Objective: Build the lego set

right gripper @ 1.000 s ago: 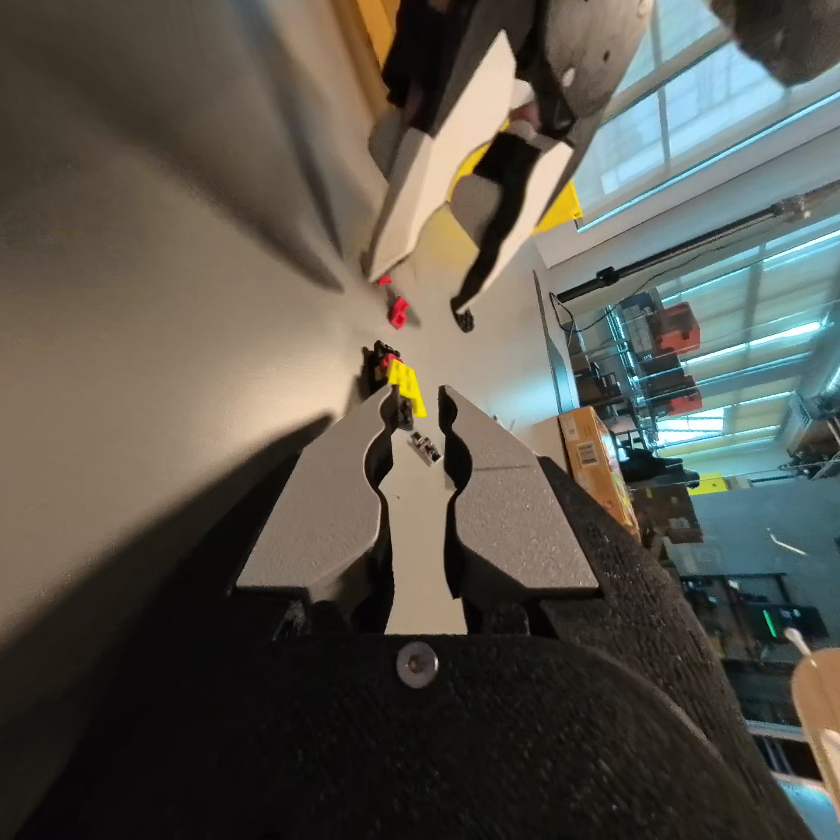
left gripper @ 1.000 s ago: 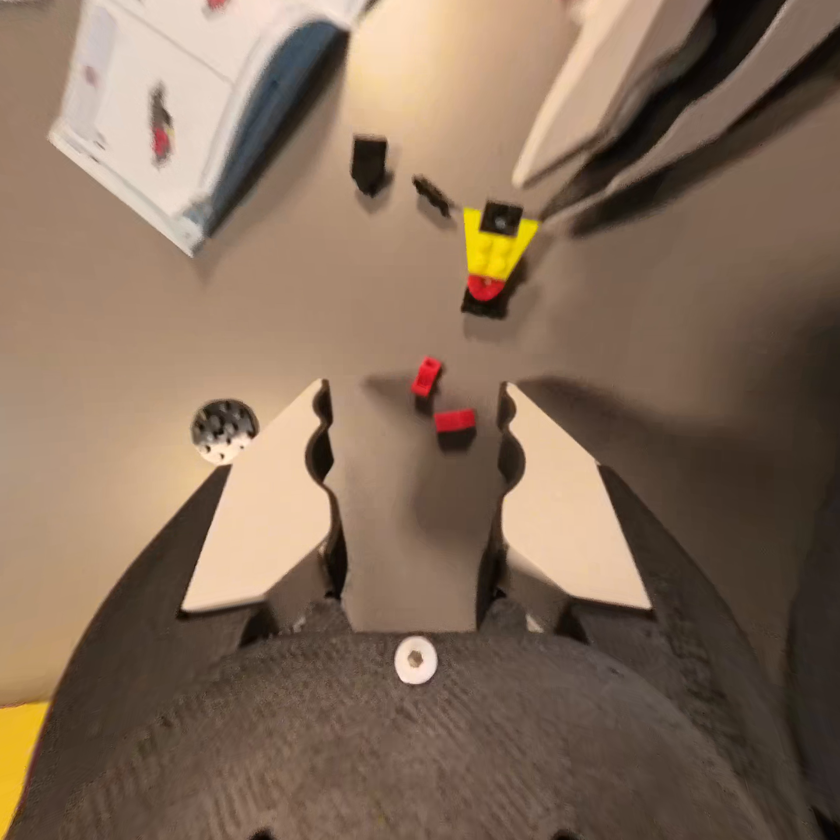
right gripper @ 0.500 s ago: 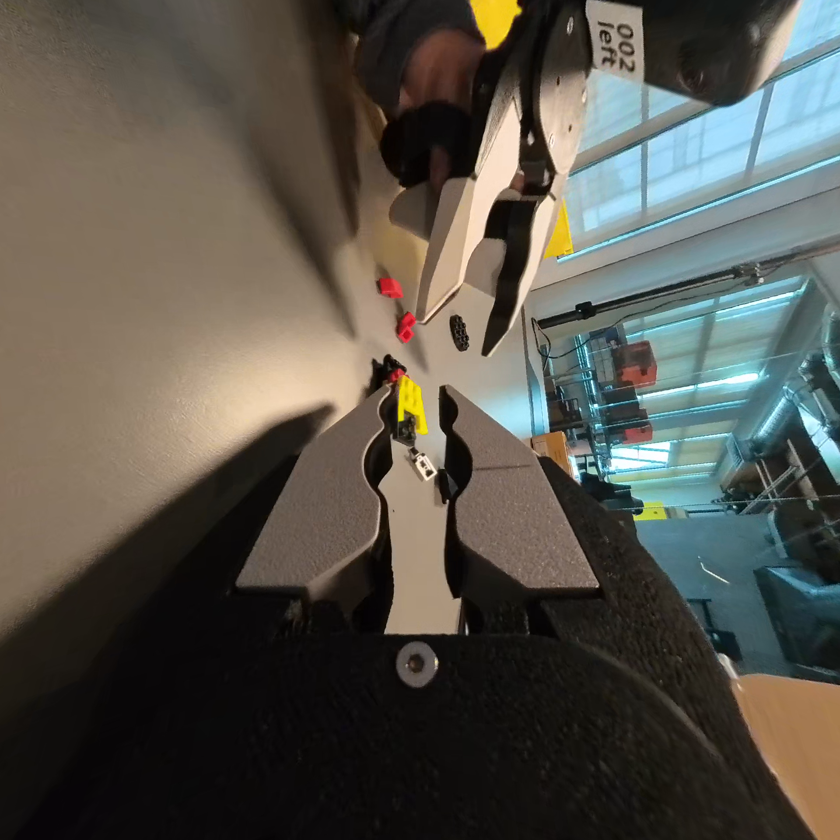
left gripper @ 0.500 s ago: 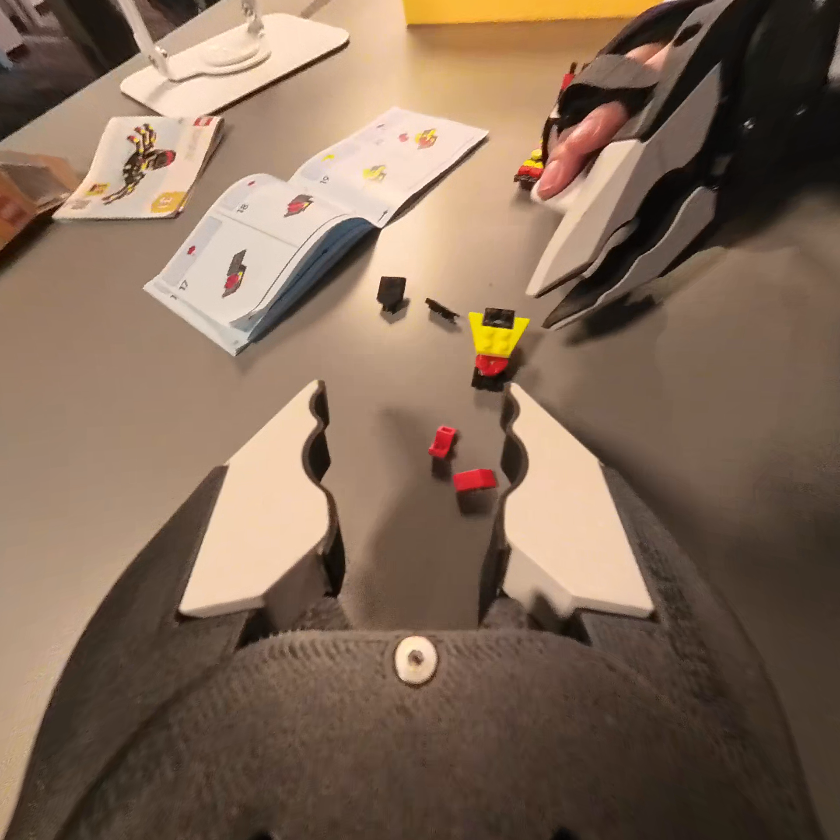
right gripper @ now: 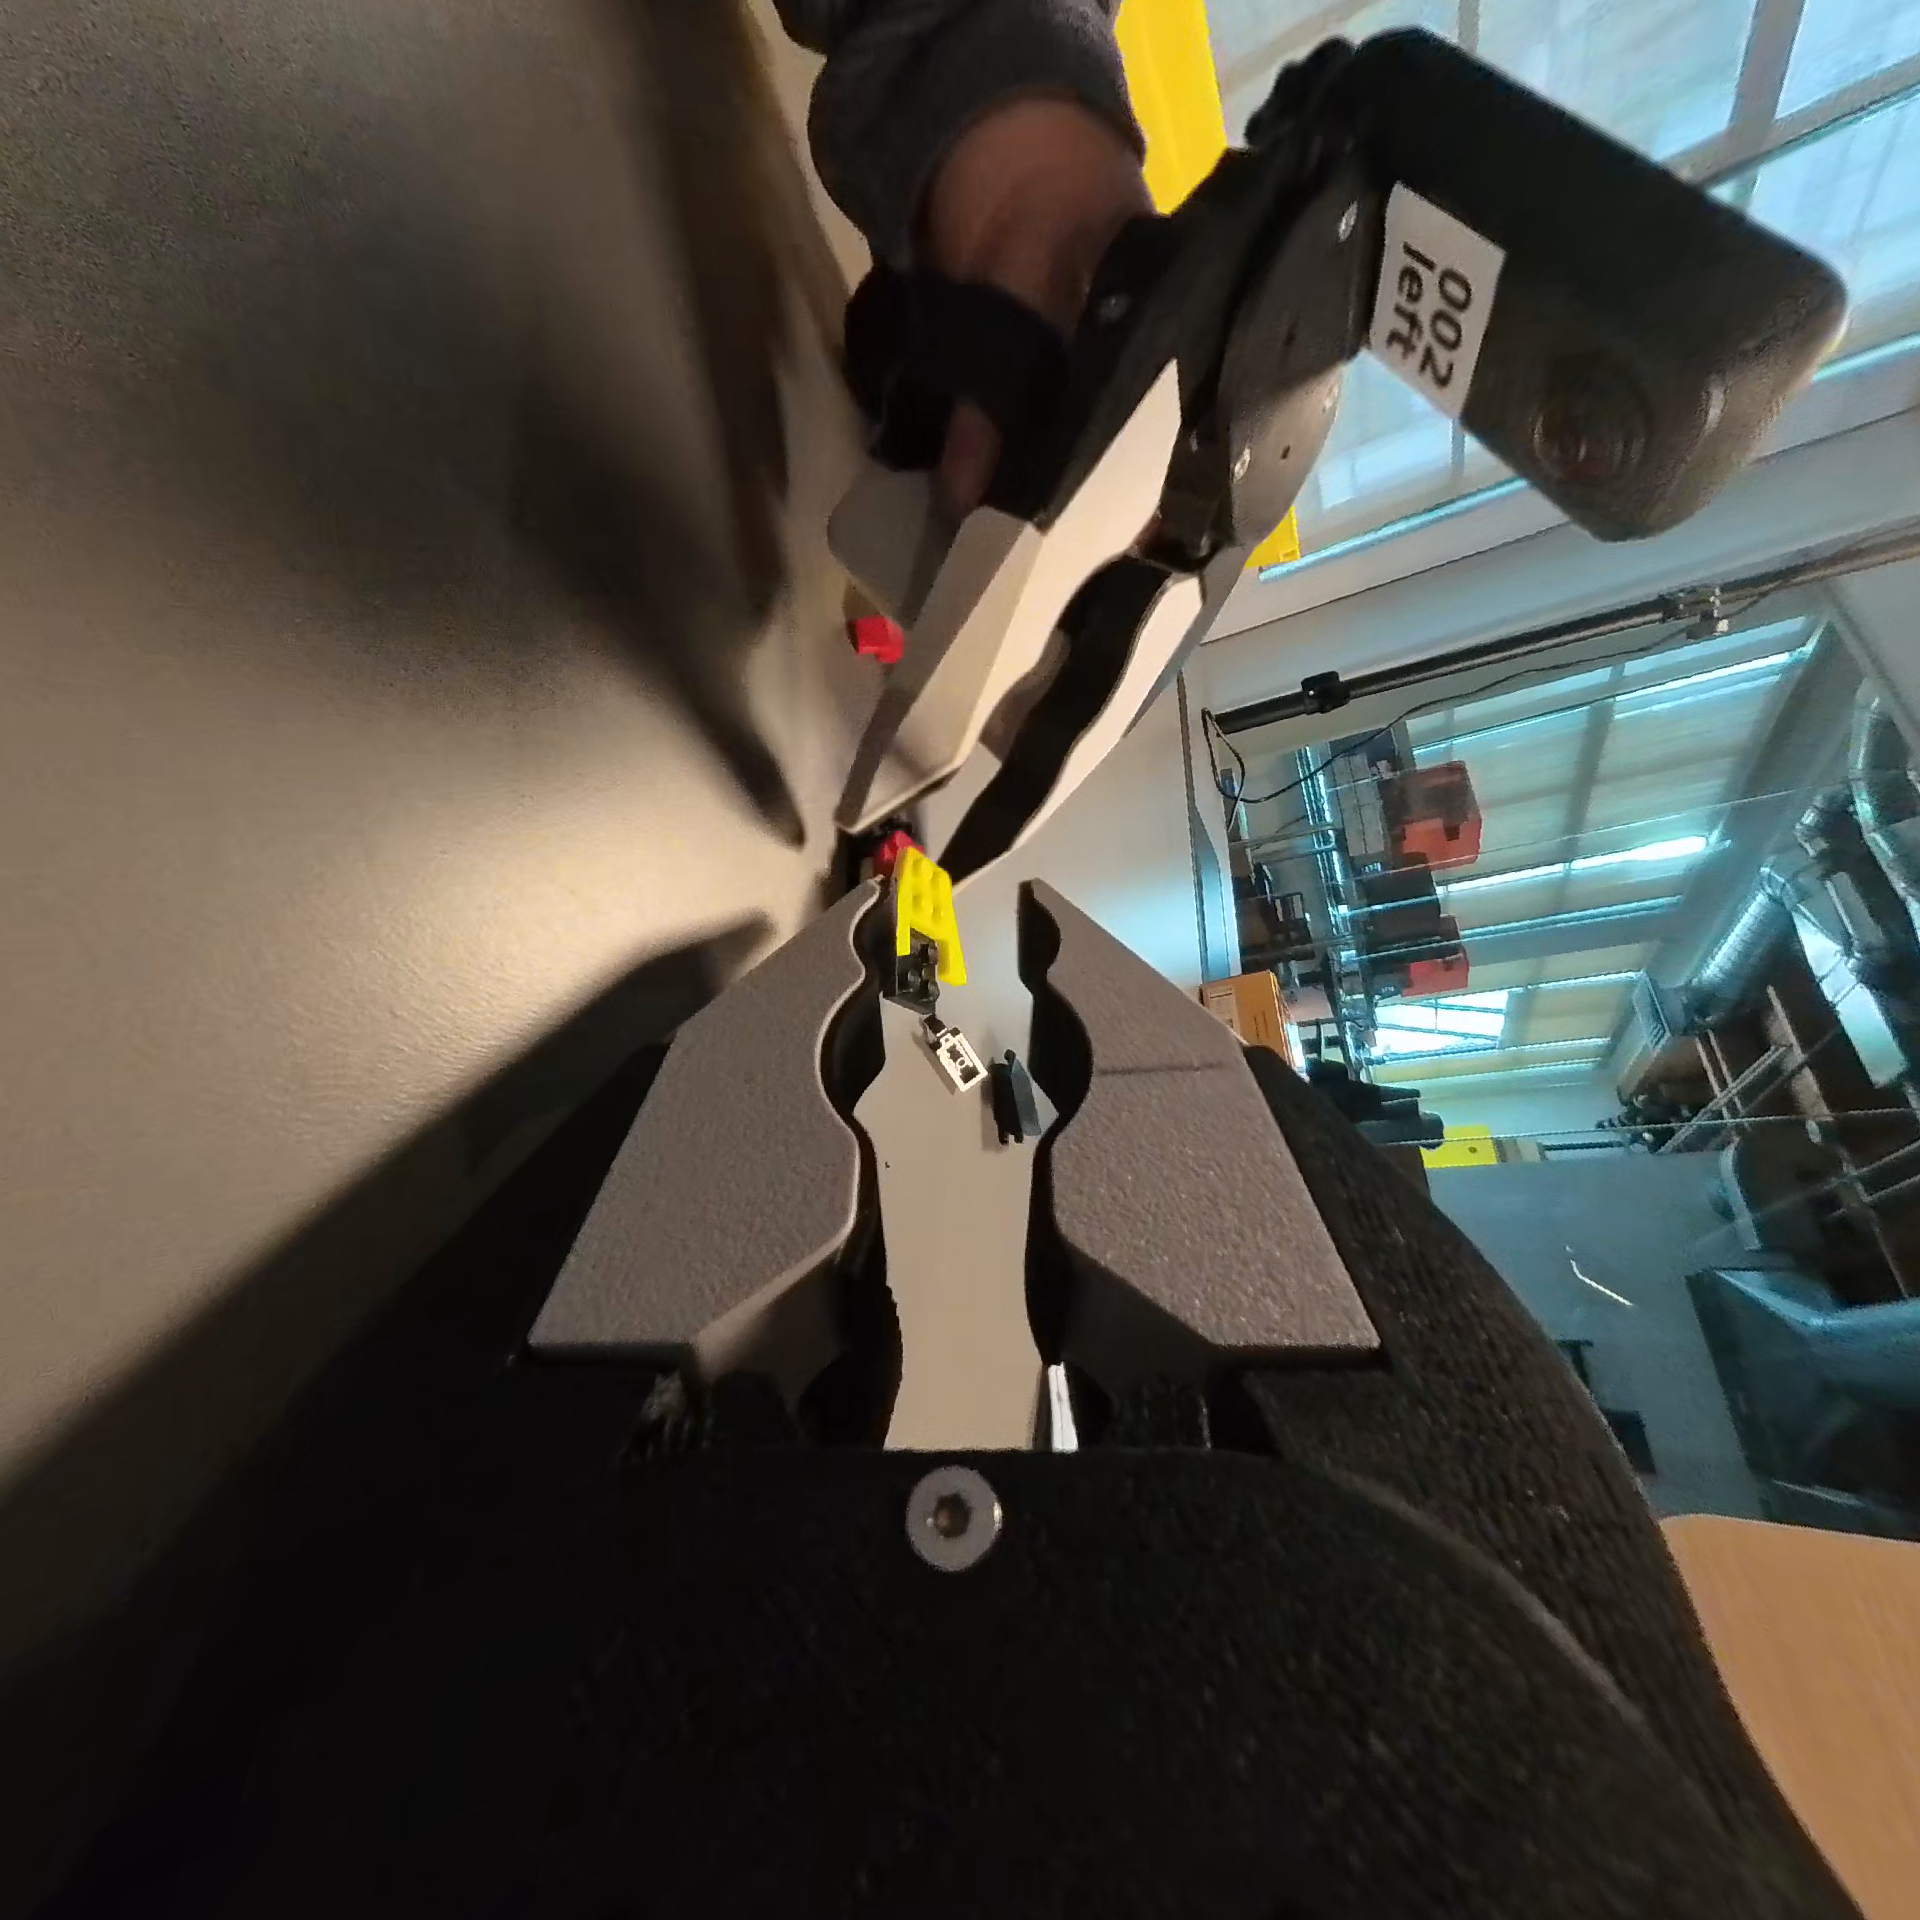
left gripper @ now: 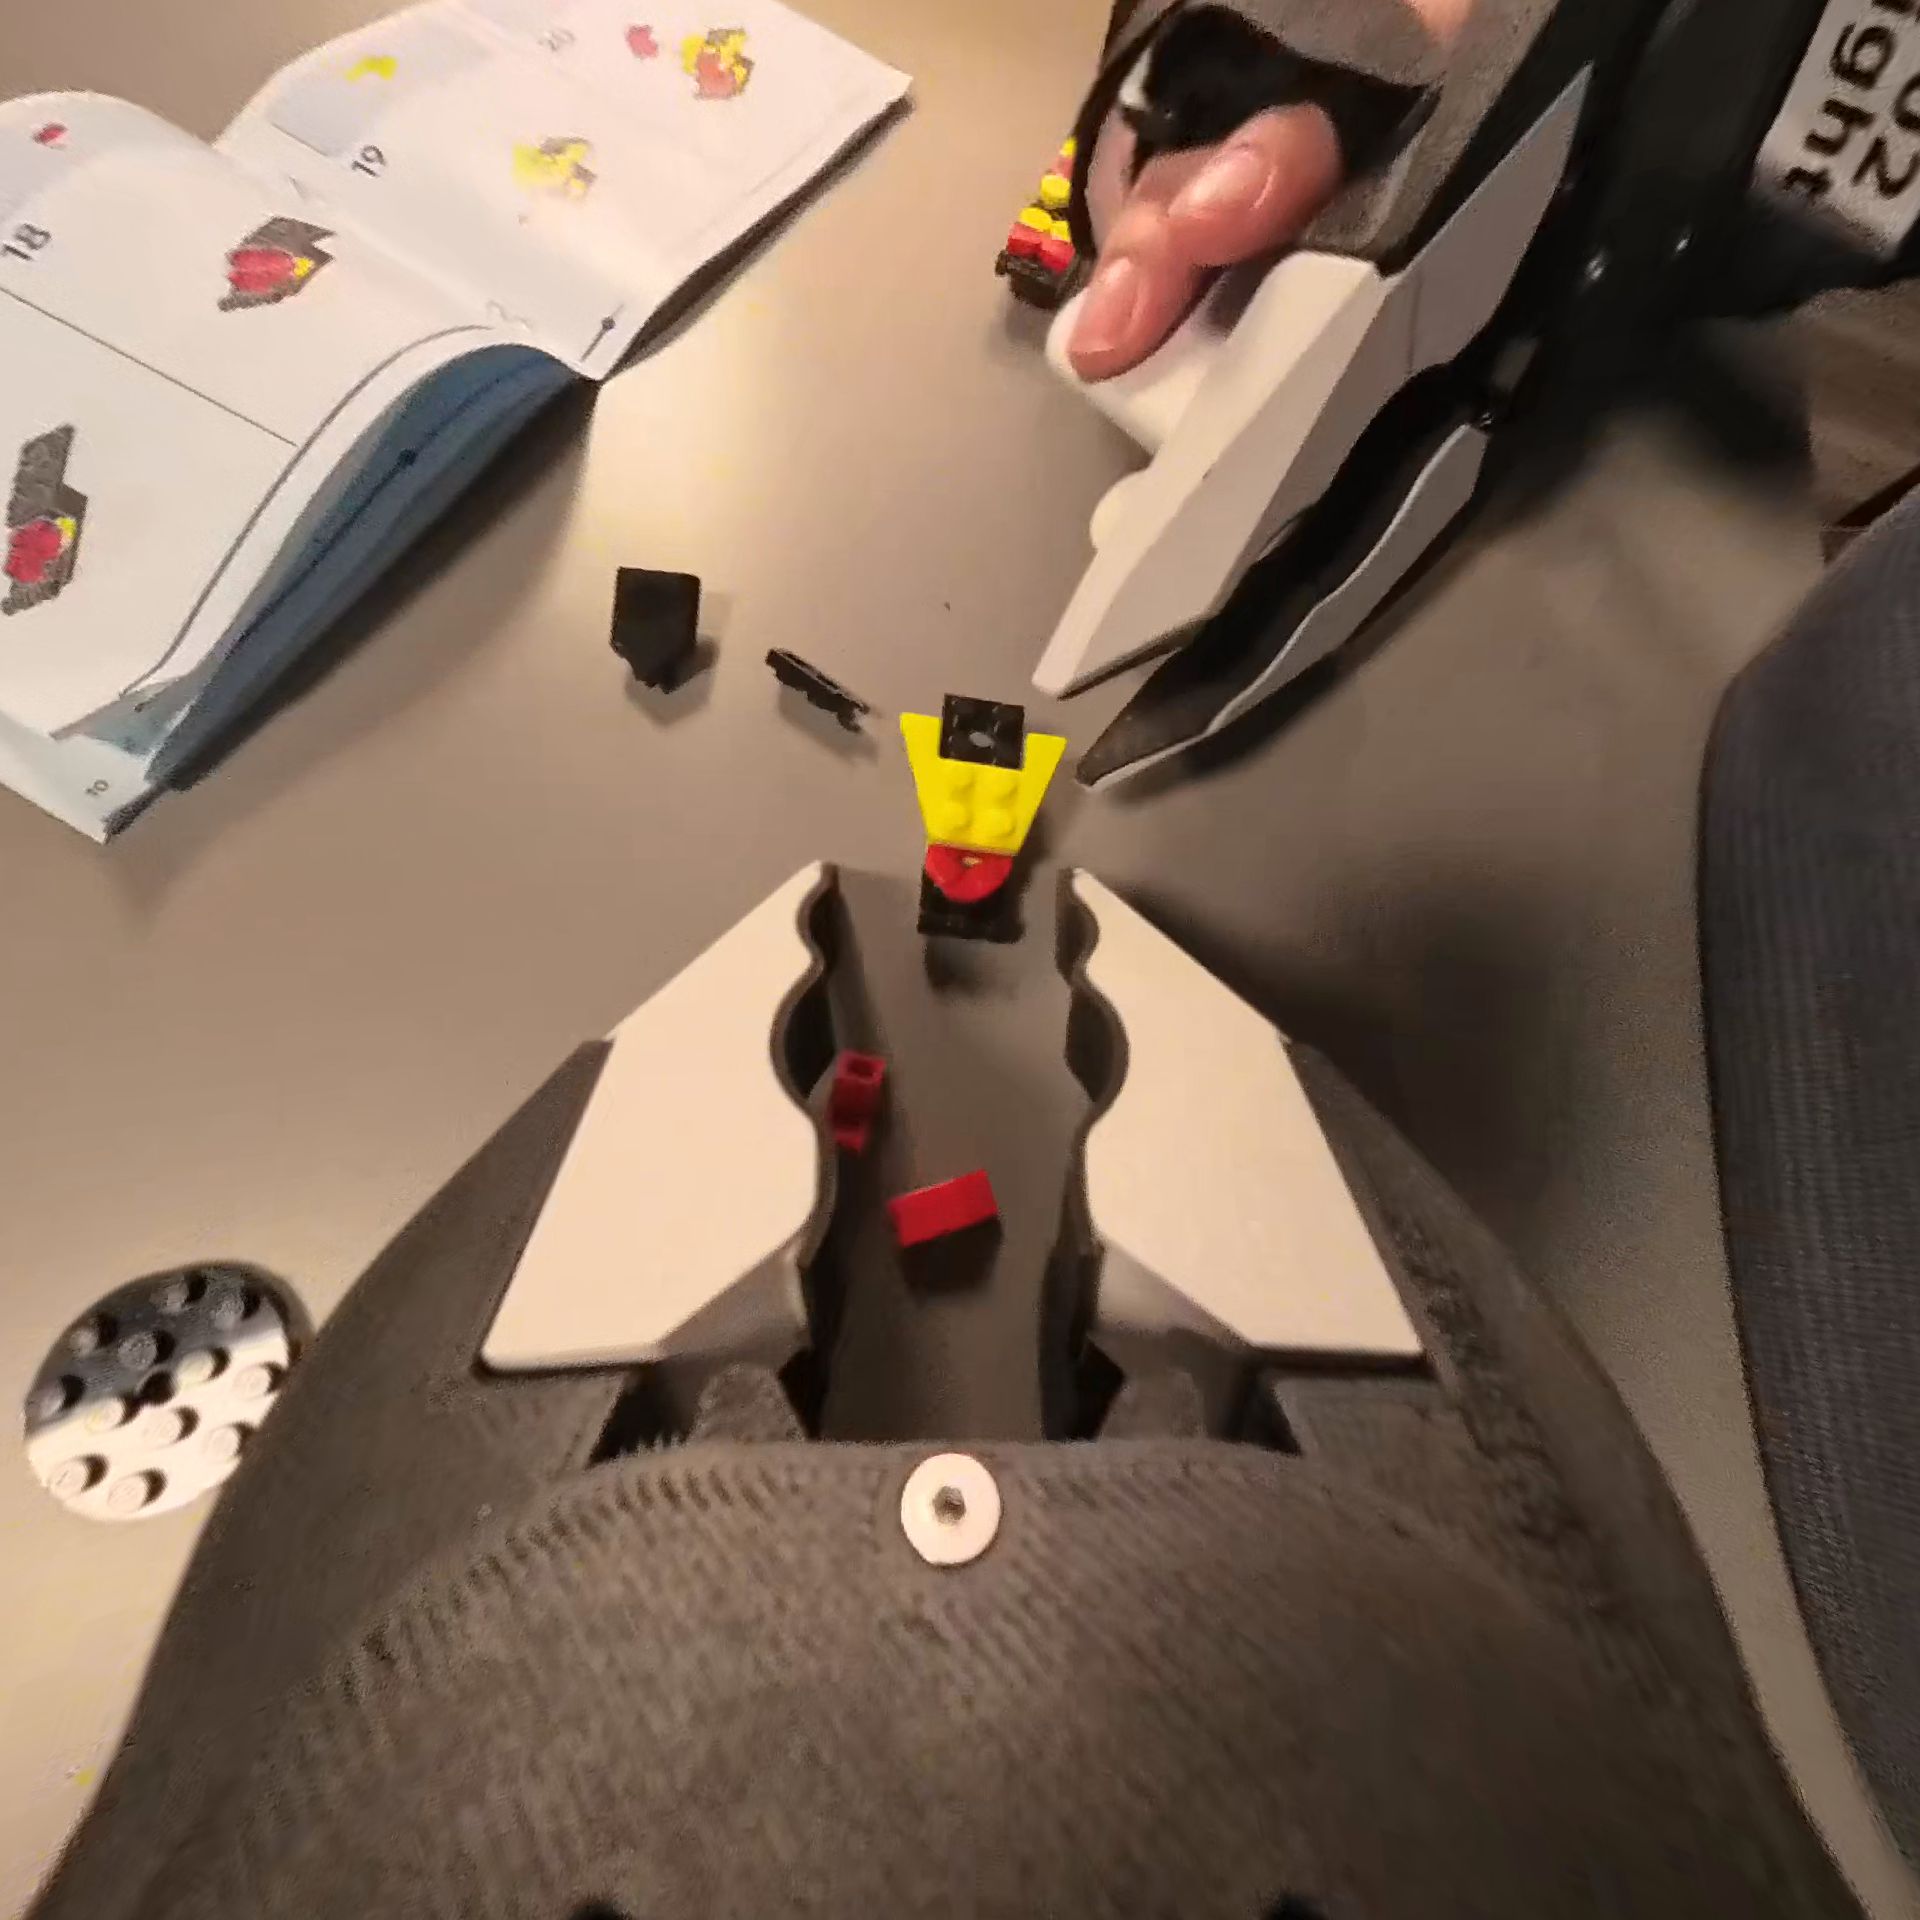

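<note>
A small assembly with a yellow wedge plate, a red round part and black parts point(left gripper: 977, 800) lies on the grey table. My left gripper point(left gripper: 951, 888) is open and empty, its fingertips just short of the assembly's near end. Two loose red bricks point(left gripper: 857, 1096) point(left gripper: 943, 1205) lie on the table between its fingers. My right gripper point(right gripper: 951, 894) is open and empty, with the assembly point(right gripper: 925, 920) by its left fingertip. In the left wrist view the right gripper point(left gripper: 1081, 727) sits just right of the assembly. In the right wrist view the left gripper point(right gripper: 904, 831) points at the assembly from the far side.
A black brick point(left gripper: 655, 623) and a thin black piece point(left gripper: 816, 686) lie left of the assembly. An open instruction booklet point(left gripper: 312, 260) is at the back left. A round black-and-white plate point(left gripper: 156, 1392) lies at the near left. Another small red-yellow build point(left gripper: 1039, 239) sits behind the right gripper. The grippers are tip to tip, or close to it. My left gripper's tips are some 4 cm from the thin black piece point(left gripper: 816, 686). Seen from the right wrist view point(right gripper: 955, 1057) as well.
My left gripper has moved forward and lower, so the two red bricks now lie between its fingers and its tips reach the assembly. The right gripper's view has closed in on the assembly.
</note>
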A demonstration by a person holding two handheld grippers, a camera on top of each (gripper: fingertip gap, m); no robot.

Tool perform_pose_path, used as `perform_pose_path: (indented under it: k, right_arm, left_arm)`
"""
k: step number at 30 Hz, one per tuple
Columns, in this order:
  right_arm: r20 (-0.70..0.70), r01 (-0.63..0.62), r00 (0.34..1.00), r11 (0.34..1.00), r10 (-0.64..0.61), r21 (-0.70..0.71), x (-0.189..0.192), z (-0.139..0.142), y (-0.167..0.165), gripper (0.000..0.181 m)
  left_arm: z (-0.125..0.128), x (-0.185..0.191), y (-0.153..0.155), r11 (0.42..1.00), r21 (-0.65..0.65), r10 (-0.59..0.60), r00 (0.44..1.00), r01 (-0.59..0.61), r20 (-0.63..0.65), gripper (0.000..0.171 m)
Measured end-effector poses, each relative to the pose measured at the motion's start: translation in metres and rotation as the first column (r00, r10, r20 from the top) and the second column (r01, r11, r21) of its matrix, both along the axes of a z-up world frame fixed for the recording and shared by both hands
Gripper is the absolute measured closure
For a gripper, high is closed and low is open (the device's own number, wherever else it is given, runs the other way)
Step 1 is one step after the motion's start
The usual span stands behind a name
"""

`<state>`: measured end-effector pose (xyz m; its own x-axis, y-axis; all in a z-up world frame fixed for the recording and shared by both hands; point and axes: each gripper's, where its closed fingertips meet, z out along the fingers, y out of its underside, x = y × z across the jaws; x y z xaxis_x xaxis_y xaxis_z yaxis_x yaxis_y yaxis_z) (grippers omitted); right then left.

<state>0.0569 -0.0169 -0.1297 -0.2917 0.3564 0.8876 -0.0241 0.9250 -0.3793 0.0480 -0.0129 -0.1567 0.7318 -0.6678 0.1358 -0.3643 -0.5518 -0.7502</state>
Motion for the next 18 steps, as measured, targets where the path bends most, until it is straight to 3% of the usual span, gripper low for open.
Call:
perform_pose_path:
  k: [5, 7, 13, 16, 17, 18]
  right_arm:
    - [0.004, 0.016, 1.000, 0.999, -0.016, 0.040, -0.001, -0.003, 0.002, 0.158]
    - [-0.008, 0.040, 0.999, 0.996, -0.039, 0.086, -0.002, -0.003, 0.006, 0.155]
    - [-0.032, 0.141, 0.990, 0.973, -0.137, 0.181, -0.008, -0.003, 0.019, 0.148]
    - [-0.049, 0.179, 0.984, 0.960, -0.172, 0.218, -0.011, -0.002, 0.022, 0.148]
    - [-0.057, 0.194, 0.981, 0.954, -0.186, 0.229, -0.011, -0.002, 0.024, 0.150]
    - [-0.067, 0.206, 0.978, 0.949, -0.195, 0.238, -0.012, 0.000, 0.025, 0.163]
  left_arm:
    - [-0.003, 0.004, 0.001, 0.998, 0.055, -0.035, 0.994, 0.041, -0.100, 0.155]
    - [-0.003, 0.000, 0.005, 0.998, 0.055, 0.021, 0.994, -0.015, -0.110, 0.156]
    - [0.015, 0.009, 0.002, 0.994, -0.067, 0.095, 0.983, -0.085, 0.160, 0.156]
    - [0.024, 0.015, 0.000, 0.993, -0.080, 0.100, 0.971, -0.084, 0.219, 0.156]
    - [0.026, 0.018, -0.001, 0.994, -0.075, 0.090, 0.969, -0.075, 0.228, 0.156]
    - [0.028, 0.022, -0.003, 0.996, -0.069, 0.077, 0.970, -0.063, 0.232, 0.156]
